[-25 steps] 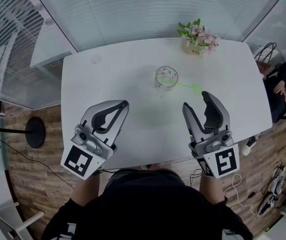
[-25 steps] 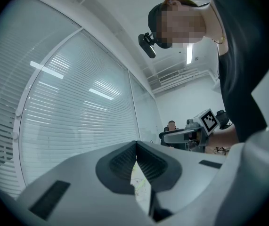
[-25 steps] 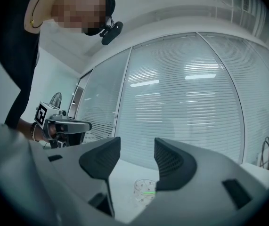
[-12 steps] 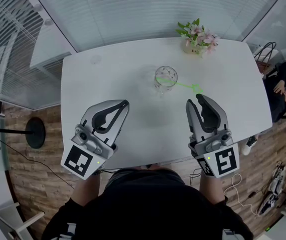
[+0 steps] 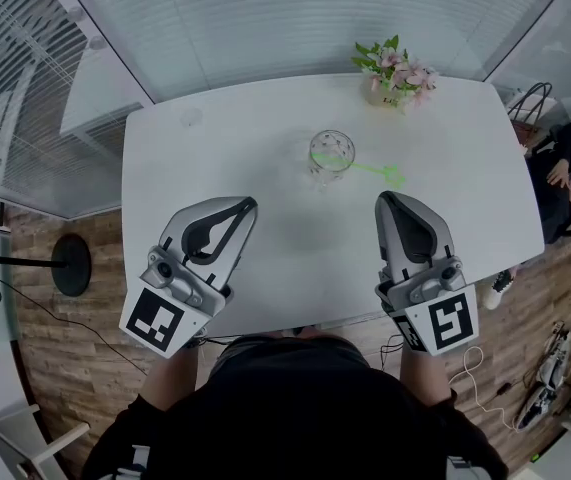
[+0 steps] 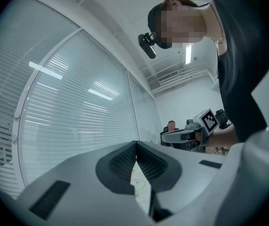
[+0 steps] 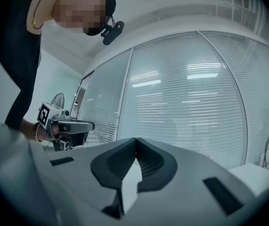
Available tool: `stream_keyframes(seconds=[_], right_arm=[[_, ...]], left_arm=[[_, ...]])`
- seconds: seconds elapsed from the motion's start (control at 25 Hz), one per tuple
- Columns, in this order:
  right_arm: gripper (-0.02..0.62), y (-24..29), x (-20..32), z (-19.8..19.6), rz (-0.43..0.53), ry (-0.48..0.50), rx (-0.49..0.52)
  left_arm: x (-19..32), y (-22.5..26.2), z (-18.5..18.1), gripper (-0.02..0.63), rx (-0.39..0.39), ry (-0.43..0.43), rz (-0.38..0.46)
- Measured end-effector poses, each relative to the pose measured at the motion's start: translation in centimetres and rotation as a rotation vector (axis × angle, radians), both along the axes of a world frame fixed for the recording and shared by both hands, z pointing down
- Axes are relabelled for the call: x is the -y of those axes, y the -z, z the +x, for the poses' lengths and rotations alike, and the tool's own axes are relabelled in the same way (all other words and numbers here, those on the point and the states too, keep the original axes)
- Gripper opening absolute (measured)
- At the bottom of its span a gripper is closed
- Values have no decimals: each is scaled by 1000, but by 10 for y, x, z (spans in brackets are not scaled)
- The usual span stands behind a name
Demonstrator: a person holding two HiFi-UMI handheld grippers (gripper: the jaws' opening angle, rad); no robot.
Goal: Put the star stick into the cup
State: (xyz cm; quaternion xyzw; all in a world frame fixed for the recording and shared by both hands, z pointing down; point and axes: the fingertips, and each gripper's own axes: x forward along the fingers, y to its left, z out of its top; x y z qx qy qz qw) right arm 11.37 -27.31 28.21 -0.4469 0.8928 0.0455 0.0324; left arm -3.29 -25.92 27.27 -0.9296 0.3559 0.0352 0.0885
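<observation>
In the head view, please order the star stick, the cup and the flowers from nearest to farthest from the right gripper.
1. Star stick, just ahead of the right gripper.
2. Cup, farther out, to the left.
3. Flowers, farthest, at the back.

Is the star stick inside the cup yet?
Not yet. The star stick lies flat on the table, just right of the cup, with its star end pointing away.
</observation>
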Motion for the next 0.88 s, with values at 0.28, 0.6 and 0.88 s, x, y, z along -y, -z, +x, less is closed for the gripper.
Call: stream_keyframes(seconds=[0.28, 0.6, 0.88], right_arm=[[6, 2, 1, -1, 10, -8, -13], [5, 1, 0, -1, 7, -2, -9], [5, 6, -2, -5, 17, 6, -16]], left_arm=[[2, 0, -2, 15, 2, 1, 1], [3, -1, -1, 14, 0, -4, -1], [4, -1, -3, 14, -2, -4, 1]])
